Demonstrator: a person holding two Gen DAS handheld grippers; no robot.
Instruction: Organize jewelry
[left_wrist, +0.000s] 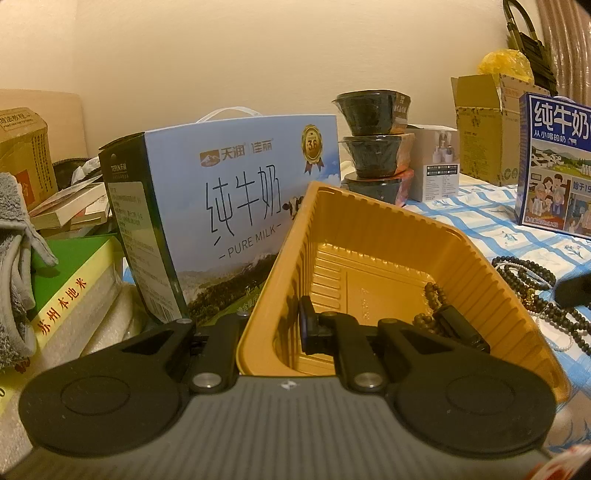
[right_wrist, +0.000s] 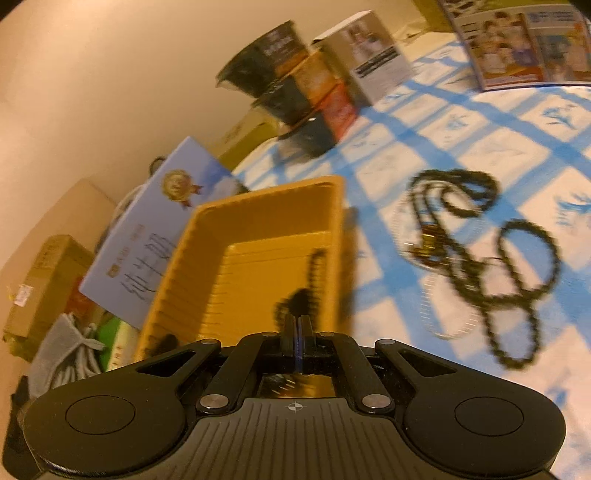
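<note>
A golden plastic tray (left_wrist: 476, 273) is tilted up off the blue checked cloth. My left gripper (left_wrist: 275, 328) is shut on the tray's near-left wall, one finger inside and one outside. A brown bead bracelet (left_wrist: 430, 306) lies in the tray's bottom corner. My right gripper (right_wrist: 298, 325) is shut over the tray (right_wrist: 258, 199), with the dark bead string (right_wrist: 314, 273) just ahead of its tips; blur hides whether it grips the string. A tangle of dark and white bead necklaces (right_wrist: 480, 251) lies on the cloth to the right; it also shows in the left wrist view (left_wrist: 532, 284).
A blue milk carton (left_wrist: 229, 206) stands behind the tray. Stacked black bowls (left_wrist: 373, 144), a white box (left_wrist: 436, 162), a cardboard box (left_wrist: 487, 129) and a second milk carton (left_wrist: 557, 162) stand at the back. Books (left_wrist: 70, 291) and a grey cloth (left_wrist: 14, 258) lie left.
</note>
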